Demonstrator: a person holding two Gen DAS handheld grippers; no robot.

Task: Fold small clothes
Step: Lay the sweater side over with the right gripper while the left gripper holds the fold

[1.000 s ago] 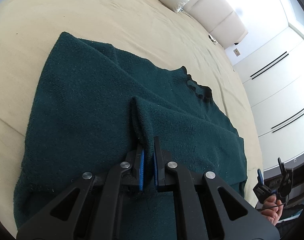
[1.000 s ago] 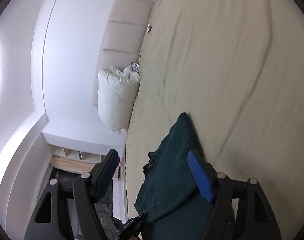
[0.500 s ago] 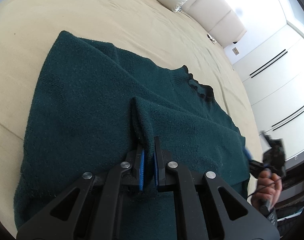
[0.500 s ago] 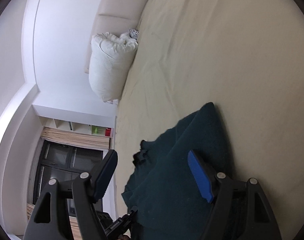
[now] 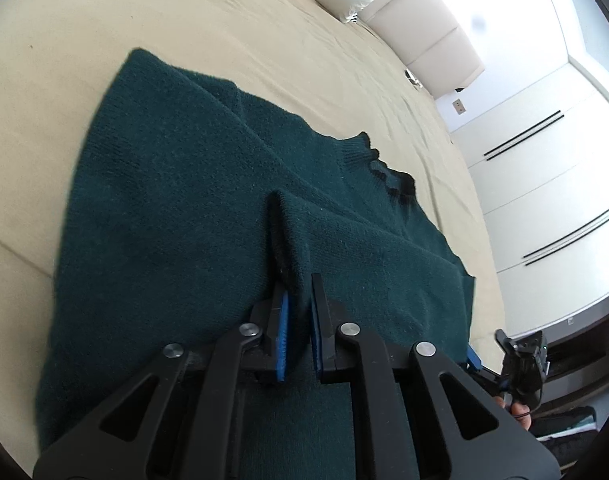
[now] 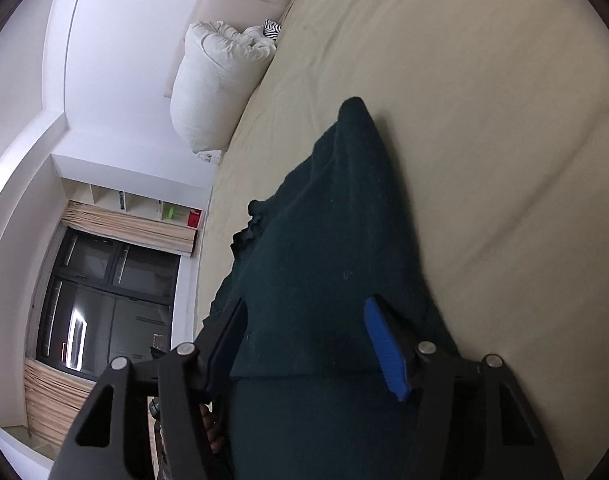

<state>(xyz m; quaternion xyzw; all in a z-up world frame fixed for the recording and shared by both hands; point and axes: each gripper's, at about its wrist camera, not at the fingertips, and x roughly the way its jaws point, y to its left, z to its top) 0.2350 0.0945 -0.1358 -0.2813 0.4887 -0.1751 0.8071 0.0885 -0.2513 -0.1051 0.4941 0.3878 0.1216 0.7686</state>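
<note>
No lettering, label, brand, number or sign can be read in either wrist view; the small items on the far shelf are too blurred to tell.

The sweater (image 5: 192, 208) lies spread on the bed (image 5: 264, 40). A pillow (image 6: 216, 84) sits at the bed's far end, against the headboard (image 5: 428, 36).
</note>
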